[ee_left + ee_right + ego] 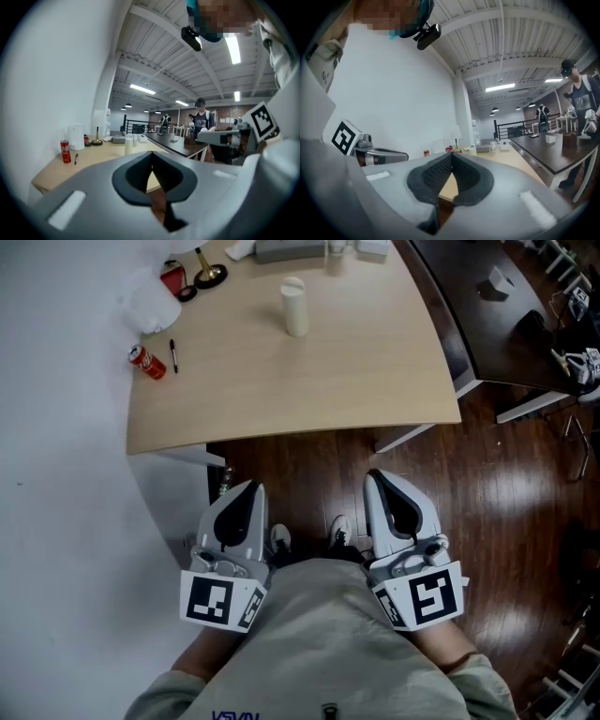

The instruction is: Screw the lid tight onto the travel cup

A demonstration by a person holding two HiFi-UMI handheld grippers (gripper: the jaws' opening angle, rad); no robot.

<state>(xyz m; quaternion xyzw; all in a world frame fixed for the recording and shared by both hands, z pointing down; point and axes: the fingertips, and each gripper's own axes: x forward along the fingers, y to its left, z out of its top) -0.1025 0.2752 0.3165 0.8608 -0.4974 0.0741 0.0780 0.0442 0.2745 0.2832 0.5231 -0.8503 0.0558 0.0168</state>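
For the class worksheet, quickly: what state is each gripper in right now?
Left gripper: closed, jaws together, holding nothing.
Right gripper: closed, jaws together, holding nothing.

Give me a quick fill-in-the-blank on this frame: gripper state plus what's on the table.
1. The left gripper and the right gripper both have their jaws ____, with nothing between them.
2. The travel cup stands ____ on the wooden table, out of both grippers' touch.
3. The black pen lies beside a ____ soda can.

Missing words: shut; upright; red
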